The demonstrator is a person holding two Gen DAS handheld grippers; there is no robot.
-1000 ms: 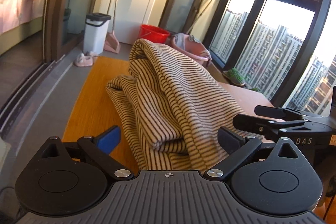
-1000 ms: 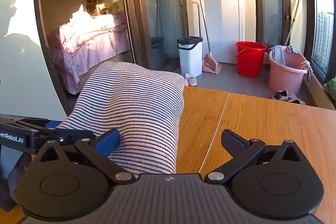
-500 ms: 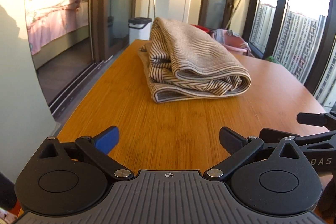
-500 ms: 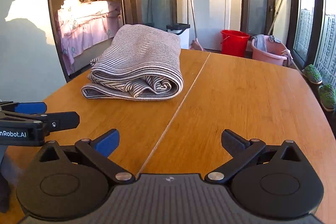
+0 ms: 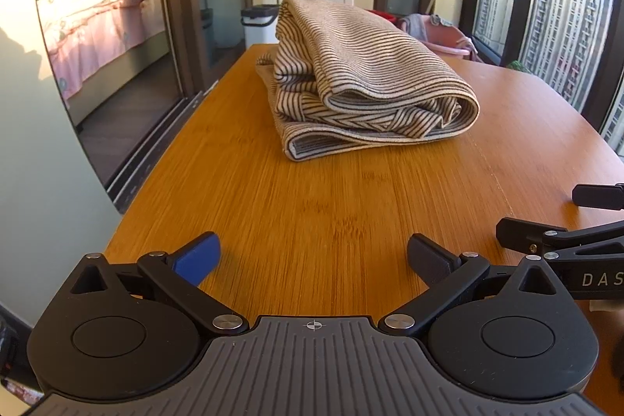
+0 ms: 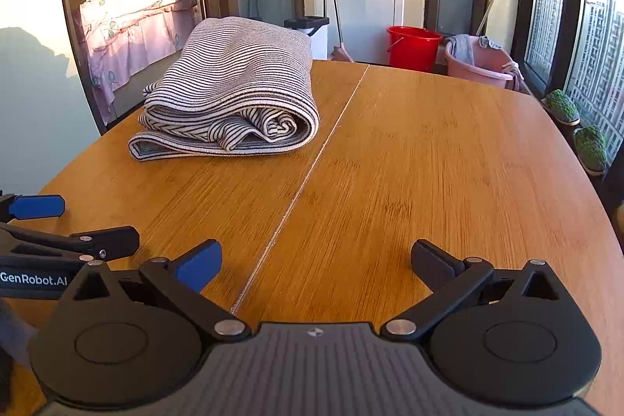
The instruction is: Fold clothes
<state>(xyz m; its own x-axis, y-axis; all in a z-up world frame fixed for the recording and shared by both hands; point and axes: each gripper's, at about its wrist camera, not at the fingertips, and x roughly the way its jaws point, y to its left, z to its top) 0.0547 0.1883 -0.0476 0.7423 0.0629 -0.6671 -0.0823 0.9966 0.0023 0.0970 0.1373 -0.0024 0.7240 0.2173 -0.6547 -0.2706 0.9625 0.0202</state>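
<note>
A striped garment (image 5: 366,80) lies folded in a thick bundle on the wooden table (image 5: 331,213), toward its far side; in the right wrist view the same garment (image 6: 234,92) sits left of the table's centre seam. My left gripper (image 5: 314,256) is open near the table's front edge, well short of the garment, with nothing between its fingers. My right gripper (image 6: 316,262) is open too and holds nothing, beside the left one. Each gripper shows at the edge of the other's view.
Beyond the table's far edge stand a red bucket (image 6: 413,47), a pink basin (image 6: 479,65) with cloths, a white bin (image 5: 259,24) and a broom. A glass sliding door (image 5: 175,6) runs along the left, windows along the right. Bare wood spans the near half.
Both grippers have pulled back from the garment toward the table's front edge. A second ago they were right at the bundle; now it lies alone on the far side.
</note>
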